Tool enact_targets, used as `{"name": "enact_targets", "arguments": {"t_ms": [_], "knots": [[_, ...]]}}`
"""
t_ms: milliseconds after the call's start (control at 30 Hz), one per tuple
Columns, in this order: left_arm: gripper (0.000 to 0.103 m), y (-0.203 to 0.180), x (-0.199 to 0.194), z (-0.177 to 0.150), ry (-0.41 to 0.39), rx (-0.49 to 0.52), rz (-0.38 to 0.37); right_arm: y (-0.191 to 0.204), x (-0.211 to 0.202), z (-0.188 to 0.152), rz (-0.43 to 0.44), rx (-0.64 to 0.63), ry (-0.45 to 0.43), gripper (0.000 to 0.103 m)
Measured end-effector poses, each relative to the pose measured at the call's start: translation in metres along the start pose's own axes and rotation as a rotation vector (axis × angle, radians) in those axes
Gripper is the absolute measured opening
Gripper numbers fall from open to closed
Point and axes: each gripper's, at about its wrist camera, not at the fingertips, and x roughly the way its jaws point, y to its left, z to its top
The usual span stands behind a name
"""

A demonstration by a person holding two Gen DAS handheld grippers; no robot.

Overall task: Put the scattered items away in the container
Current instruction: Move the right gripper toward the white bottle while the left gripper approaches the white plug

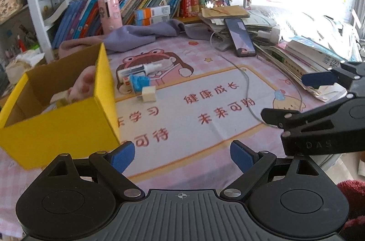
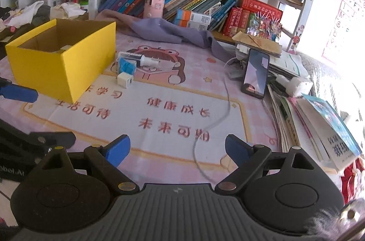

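Note:
The yellow cardboard box [image 1: 57, 127] [image 2: 89, 58] stands at the left of the pink mat, holding a pink soft item [image 1: 83, 85] and some pale things. Just right of it lie a white charger cube [image 1: 148, 94] [image 2: 125, 80], a blue packet [image 1: 139, 82] [image 2: 127, 66] and a white syringe-like tube [image 1: 152, 67] [image 2: 150, 61] on a clear case. My left gripper [image 1: 182, 152] is open over the mat near the box's front corner, with nothing between its fingers. My right gripper [image 2: 178, 147] is open and empty too, above a white cable [image 2: 225, 104].
A phone [image 1: 239, 36] [image 2: 255, 74] leans on stacked books and papers [image 2: 319, 127] at the right. A purple cloth [image 2: 173, 33] lies at the back, below shelves packed with books. The white cable [image 1: 246, 85] runs from the phone across the mat.

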Motion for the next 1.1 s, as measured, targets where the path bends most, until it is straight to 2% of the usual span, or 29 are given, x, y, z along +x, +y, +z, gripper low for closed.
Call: {"name": "enact_targets", "arguments": {"t_ms": [233,500,733,800,933,1000,1100], "knots": [[0.093,-0.004,0.028,0.036,-0.021,-0.022,0.026,-0.026,0.029,0.031,0.03,-0.035,-0.028,0.088],[0.092,-0.011,0.063,0.071,-0.008,-0.086,0.092,-0.066,0.069,0.067,0.105,-0.073,-0.056,0.086],[0.092,-0.019,0.096,0.093,0.038,-0.111,0.167,-0.097,0.112,0.09,0.214,-0.088,-0.054,0.08],[0.092,-0.02,0.105,0.098,0.061,-0.114,0.187,-0.101,0.125,0.095,0.254,-0.088,-0.045,0.076],[0.091,-0.016,0.12,0.105,0.097,-0.136,0.225,-0.107,0.15,0.106,0.333,-0.087,-0.023,0.074],[0.087,-0.011,0.127,0.107,0.118,-0.156,0.241,-0.106,0.163,0.111,0.368,-0.098,-0.01,0.072],[0.085,-0.001,0.142,0.11,0.15,-0.209,0.252,-0.103,0.184,0.121,0.417,-0.128,0.017,0.071]]}}
